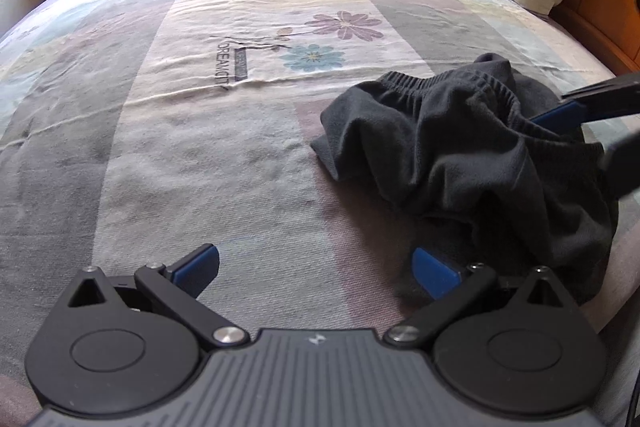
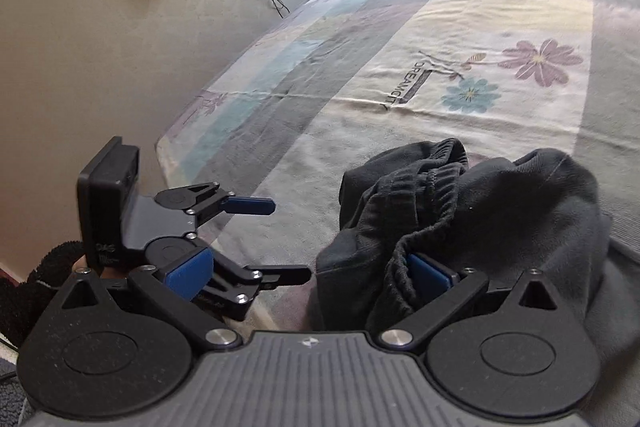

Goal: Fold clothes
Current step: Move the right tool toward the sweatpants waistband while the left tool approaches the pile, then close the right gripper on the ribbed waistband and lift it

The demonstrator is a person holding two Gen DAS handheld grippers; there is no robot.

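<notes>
Dark shorts [image 1: 472, 147] are lying crumpled on the bed [image 1: 200, 147], ahead-right of the left gripper [image 1: 316, 267], whose jaws are being held apart. The right gripper [image 2: 308, 271] is also being held spread, one finger [image 2: 430, 273] tucked into the waistband.

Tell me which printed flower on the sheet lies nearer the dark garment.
The blue flower: it sits just short of the crumpled dark garment; the purple flower lies beyond it.

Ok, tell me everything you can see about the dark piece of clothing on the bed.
The dark grey shorts lie crumpled in a loose heap on the striped floral bedsheet, near its front edge. The fabric looks soft and knitted, like fleece, with a gathered elastic waistband bunched along the top. Nothing is folded yet. The right gripper is open, one blue finger tucked into the waistband folds, the other clear of the cloth. The left gripper is open beside the heap, its right finger close to the fabric edge.
</notes>
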